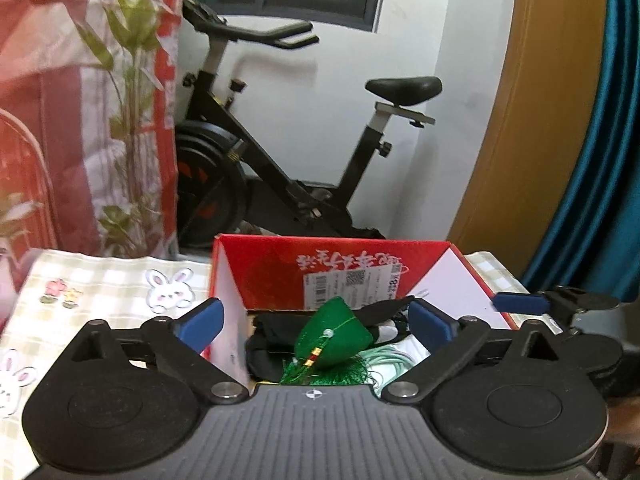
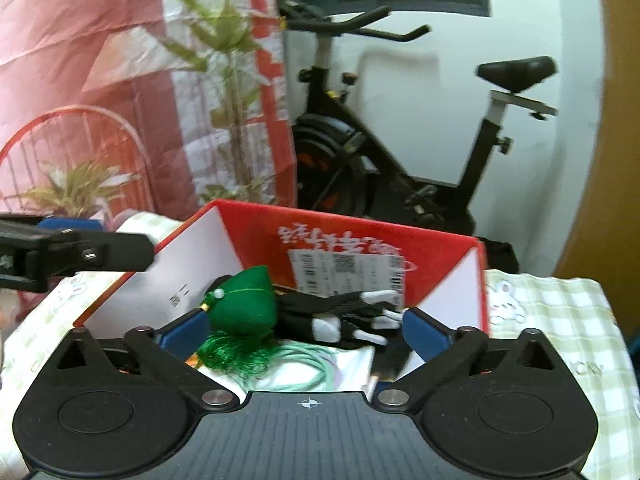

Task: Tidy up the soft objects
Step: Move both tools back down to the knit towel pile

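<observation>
Your left gripper (image 1: 316, 322) and right gripper (image 2: 306, 330) both hold their jaws wide, gripping nothing. The green pouch (image 2: 244, 300) lies inside the red box (image 2: 360, 236) on the bench (image 1: 108, 280), against a black-and-white glove (image 2: 344, 316).

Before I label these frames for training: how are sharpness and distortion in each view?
Left wrist: fisheye bends the wooden door edge; red box fairly sharp, patterned curtain smeared. Right wrist: exercise bike and box label motion-blurred; green pouch readable.
</observation>
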